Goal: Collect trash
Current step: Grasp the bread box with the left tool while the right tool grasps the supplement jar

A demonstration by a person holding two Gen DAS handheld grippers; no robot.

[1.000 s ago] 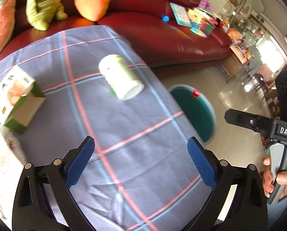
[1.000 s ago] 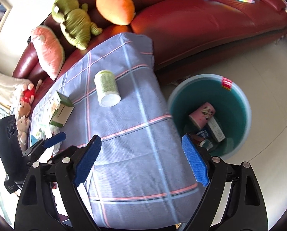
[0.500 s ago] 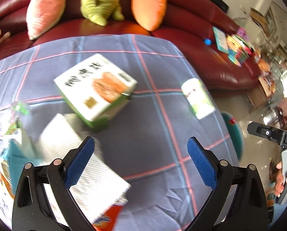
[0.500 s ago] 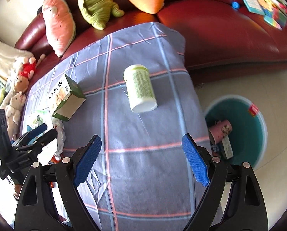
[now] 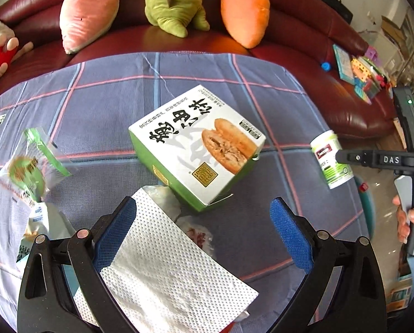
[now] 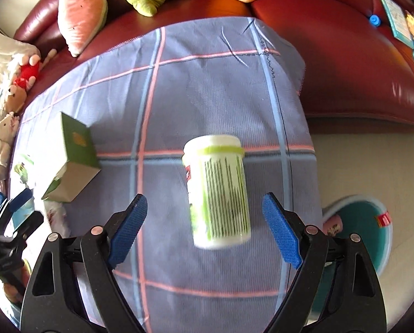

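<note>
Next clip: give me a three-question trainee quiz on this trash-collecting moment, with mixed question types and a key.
1. True or false: the right gripper is shut on the bottle.
2. Which item lies closest to the left gripper? A) the paper towel B) the food box C) the snack packet
3. Fill in: the bottle lies on its ____ on the checked tablecloth, with the teal bin on the floor beside the table.

Key: 1 false, its jaws are open on either side of the bottle; 2 A; 3 side.
</note>
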